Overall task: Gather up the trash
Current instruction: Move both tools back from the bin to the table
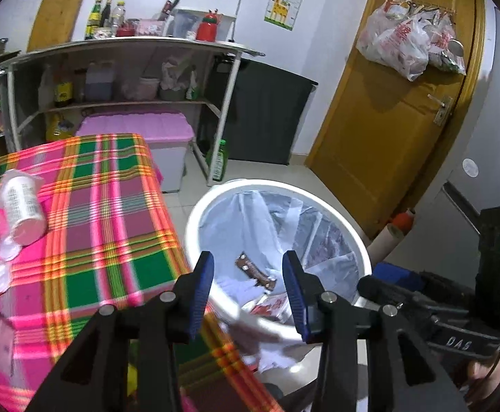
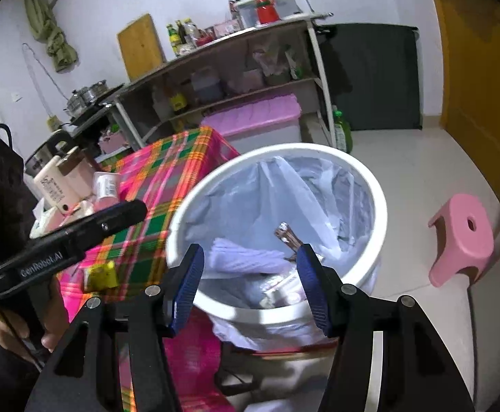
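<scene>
Blue ribbed pads of the left gripper (image 1: 248, 285) and right gripper (image 2: 250, 286) are held apart, empty, over a round white plastic-lined bin (image 1: 360, 240), lower centre; a brown foil wrapper (image 1: 255, 271) is seen inside.

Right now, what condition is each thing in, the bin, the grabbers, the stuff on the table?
Left gripper: open, empty, over the bin.
Right gripper: open, empty.
Trash bin: uncovered, bag-lined, partly filled.
Brown wrapper: inside the bin.
White bottle: lying on the tablecloth.
Door: closed.
</scene>
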`<state>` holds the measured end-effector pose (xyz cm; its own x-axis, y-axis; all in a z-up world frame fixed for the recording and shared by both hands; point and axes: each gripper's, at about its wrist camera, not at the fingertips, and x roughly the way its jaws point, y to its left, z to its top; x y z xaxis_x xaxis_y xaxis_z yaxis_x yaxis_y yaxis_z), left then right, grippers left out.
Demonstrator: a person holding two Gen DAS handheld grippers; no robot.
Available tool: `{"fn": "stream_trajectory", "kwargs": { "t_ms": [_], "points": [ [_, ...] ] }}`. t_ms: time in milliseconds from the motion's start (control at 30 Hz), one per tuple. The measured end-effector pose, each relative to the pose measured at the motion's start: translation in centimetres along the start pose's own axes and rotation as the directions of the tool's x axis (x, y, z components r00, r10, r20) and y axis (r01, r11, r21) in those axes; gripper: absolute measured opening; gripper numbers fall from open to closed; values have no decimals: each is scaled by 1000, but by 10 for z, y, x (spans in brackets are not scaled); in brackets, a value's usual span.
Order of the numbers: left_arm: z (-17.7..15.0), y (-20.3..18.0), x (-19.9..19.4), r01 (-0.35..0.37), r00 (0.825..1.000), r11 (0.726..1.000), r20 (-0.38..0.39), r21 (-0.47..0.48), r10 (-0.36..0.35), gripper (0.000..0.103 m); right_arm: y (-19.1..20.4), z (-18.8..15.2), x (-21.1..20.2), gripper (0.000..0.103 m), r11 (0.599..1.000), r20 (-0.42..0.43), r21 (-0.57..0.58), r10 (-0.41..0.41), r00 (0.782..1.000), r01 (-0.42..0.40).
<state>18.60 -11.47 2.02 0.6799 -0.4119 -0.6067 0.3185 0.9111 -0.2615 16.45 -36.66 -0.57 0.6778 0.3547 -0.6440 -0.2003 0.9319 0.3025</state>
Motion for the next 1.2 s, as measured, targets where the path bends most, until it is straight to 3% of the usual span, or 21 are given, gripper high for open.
{"fn": "stream_trajectory", "kwargs": {
  "t_ms": [233, 867, 1200],
  "points": [
    [-16, 22, -30, -74, 997, 997, 26, -30, 74, 43, 30, -10, -6, 57, 996, 17, -63, 58, 998, -57],
    [-66, 78, -88, -201, 977, 971, 45, -126, 208, 43, 105, -39, 5, 57, 967, -110, -178, 166, 980, -184],
    [-86, 113, -108, -290, 953, 938, 29, -191, 301, 44, 133, -46, 19, 57, 945, -160, -237, 190, 969, -225]
  ]
}}
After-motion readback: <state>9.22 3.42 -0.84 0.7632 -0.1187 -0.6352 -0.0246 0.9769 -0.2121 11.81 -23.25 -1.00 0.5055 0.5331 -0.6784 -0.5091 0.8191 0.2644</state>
